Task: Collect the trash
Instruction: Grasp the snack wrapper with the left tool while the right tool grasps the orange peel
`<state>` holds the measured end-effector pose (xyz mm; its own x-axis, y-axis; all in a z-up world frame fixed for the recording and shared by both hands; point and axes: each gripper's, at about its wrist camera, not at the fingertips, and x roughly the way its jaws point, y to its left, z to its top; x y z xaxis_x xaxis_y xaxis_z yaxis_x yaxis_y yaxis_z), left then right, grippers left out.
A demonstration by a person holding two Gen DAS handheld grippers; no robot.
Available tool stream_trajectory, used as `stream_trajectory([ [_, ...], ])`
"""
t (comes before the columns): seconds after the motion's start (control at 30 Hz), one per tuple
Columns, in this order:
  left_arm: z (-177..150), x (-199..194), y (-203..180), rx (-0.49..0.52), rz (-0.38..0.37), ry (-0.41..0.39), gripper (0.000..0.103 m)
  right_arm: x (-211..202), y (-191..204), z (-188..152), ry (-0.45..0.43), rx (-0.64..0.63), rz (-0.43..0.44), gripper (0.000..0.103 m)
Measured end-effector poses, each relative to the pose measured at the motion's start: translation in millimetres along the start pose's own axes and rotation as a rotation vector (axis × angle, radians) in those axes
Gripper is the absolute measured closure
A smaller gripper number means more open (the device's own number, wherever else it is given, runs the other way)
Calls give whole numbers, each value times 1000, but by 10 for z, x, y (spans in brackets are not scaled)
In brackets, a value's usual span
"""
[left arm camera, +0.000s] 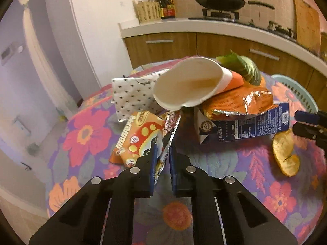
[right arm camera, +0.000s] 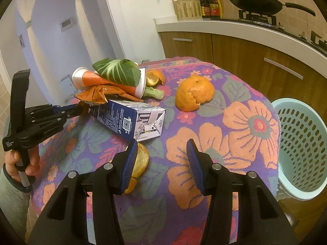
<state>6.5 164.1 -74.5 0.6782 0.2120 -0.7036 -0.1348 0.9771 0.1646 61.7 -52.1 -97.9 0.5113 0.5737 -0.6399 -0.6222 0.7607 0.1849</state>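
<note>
My left gripper (left arm camera: pixel 163 153) is shut on the foil edge of a snack wrapper (left arm camera: pixel 141 136) with a mushroom print, just above the floral tablecloth (left arm camera: pixel 214 163). Behind it lie a white paper cup (left arm camera: pixel 188 83), an orange chip bag (left arm camera: pixel 239 100), a green leaf (left arm camera: pixel 243 65) and a blue milk carton (left arm camera: pixel 243 126). My right gripper (right arm camera: pixel 161 159) is open above the tablecloth (right arm camera: pixel 204 122), its left finger beside an orange peel (right arm camera: pixel 141 161). The carton (right arm camera: pixel 130 120), cup (right arm camera: pixel 108 81), leaf (right arm camera: pixel 118 69) and a large peel (right arm camera: pixel 194 96) lie ahead. The left gripper (right arm camera: pixel 81 108) shows at the left.
A light blue perforated basket (right arm camera: pixel 302 143) stands beside the table at the right, and also shows in the left wrist view (left arm camera: pixel 294 87). A dotted white bag (left arm camera: pixel 132 94) lies at the back left. An orange peel (left arm camera: pixel 286 155) lies right. A kitchen counter (right arm camera: pixel 235 26) is behind.
</note>
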Motion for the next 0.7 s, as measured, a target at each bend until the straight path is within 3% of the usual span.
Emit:
stream_trajectory([
  [0.13,-27,-83,-55,-7,7,-13,101,-27,17,-45,11,-1,16,57],
  [0.33,-140,-382,-52,-68,-73,-57,102,-7,103,-103,41,-24,35,52],
  [0.53,-221,-659,-55,-112,-143,-102,102,147,189,-79,102,-41,-6,52],
  [0.7,-232,-823,1,-135,-168,-132,102,253,207,-45,148,-39,5,52],
])
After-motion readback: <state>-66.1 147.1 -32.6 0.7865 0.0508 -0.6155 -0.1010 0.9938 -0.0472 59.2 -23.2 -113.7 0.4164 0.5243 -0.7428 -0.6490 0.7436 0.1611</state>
